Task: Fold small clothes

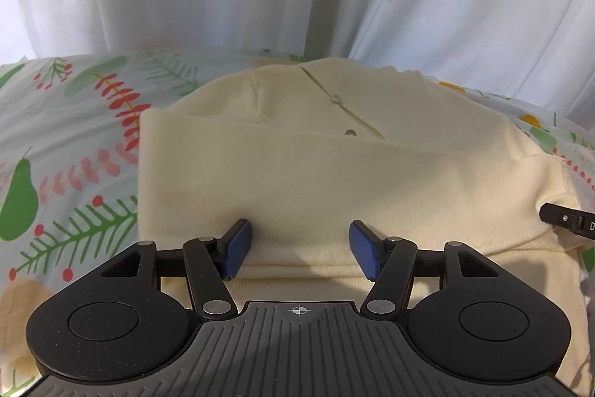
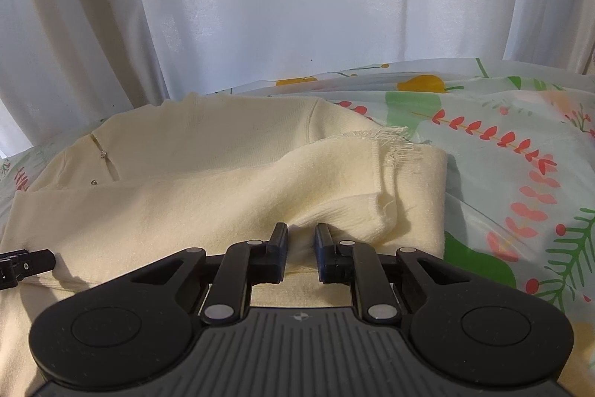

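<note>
L gripper [image 1: 299,250] fingers spread wide; R gripper [image 2: 301,250] fingers nearly closed, pinching fabric.

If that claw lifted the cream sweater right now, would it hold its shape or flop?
Probably flop: the cream knit sweater already bunches into soft folds at the right claw. Its frayed edge might snag. It looks fairly light, sagging little on the floral cloth.

Soft matt knit sweater [image 1: 297,181], frayed edge; smooth printed cloth sheet [image 2: 502,144].
</note>
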Demonstrator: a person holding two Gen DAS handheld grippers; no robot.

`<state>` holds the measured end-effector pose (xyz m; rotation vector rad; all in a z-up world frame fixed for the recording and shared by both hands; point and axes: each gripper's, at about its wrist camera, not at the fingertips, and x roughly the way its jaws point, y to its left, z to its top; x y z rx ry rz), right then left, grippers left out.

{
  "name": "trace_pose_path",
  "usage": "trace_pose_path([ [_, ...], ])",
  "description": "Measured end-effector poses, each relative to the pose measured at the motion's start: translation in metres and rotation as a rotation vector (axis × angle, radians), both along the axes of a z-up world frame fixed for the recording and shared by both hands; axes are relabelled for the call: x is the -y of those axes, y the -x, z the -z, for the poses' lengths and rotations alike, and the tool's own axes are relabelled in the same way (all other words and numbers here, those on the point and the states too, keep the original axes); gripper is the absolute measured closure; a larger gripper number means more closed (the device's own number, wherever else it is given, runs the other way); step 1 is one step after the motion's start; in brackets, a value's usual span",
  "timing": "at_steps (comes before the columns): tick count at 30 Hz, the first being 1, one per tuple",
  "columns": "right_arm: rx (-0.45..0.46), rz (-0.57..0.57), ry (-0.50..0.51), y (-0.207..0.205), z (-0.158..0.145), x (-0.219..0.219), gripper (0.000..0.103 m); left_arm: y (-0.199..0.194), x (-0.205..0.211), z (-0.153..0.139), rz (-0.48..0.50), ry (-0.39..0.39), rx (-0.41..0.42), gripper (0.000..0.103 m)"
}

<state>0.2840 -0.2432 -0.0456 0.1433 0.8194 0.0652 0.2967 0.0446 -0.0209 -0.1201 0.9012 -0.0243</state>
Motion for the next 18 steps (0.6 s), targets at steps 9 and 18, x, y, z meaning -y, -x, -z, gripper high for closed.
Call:
trace_pose_path([
  [9,0.089,-0.043,0.038,0.023,-0.025,-0.005,0.08,0.009,-0.003,-0.011,-0.004,-0.003,0.007,0.039],
  [18,0.048,-0.106,0.079,0.002,-0.02,-0.027,0.08,-0.003,-0.005,-0.013,0.012,-0.025,0.046,0.039],
])
